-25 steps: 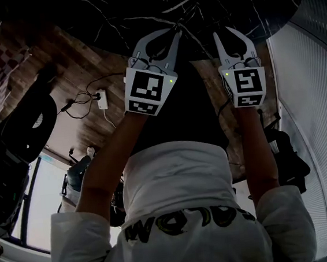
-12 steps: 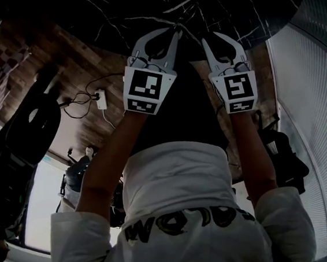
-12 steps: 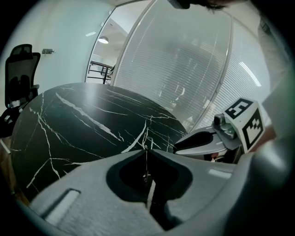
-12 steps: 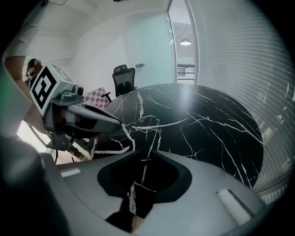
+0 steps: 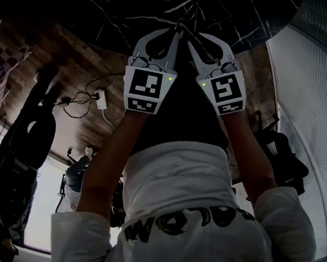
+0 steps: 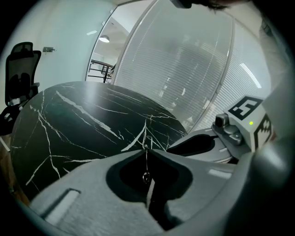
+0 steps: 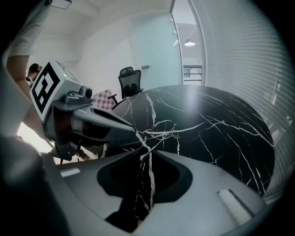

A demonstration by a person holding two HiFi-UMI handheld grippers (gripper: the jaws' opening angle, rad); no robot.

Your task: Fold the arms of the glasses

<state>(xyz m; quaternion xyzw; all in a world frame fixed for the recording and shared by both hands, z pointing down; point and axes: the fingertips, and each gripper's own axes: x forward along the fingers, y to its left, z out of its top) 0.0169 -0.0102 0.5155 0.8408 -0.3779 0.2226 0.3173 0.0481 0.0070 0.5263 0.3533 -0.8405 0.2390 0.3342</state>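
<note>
The glasses [image 7: 159, 131] are thin wire ones, held just above the black marble table [image 7: 221, 129]. My left gripper [image 5: 179, 33] is shut on them. In the left gripper view a strand of wire with a small loop [image 6: 145, 176] hangs behind its closed tips [image 6: 145, 148]. My right gripper [image 5: 189, 41] is close beside the left one, tip to tip. Its jaws have just been opening and stand a narrow slit apart [image 7: 147, 148]. A wire arm of the glasses runs into that slit. I cannot see the pads pressing on it.
The round table [image 5: 226, 4] fills the space ahead, with its edge under my hands. A power strip with cables [image 5: 101, 98] lies on the wooden floor at the left. An office chair [image 7: 130, 80] stands beyond the table, and a glass wall with blinds [image 6: 184, 69] runs along the right.
My right gripper has moved left across the table edge until its tips are next to the left gripper's. The left gripper has stayed where it was.
</note>
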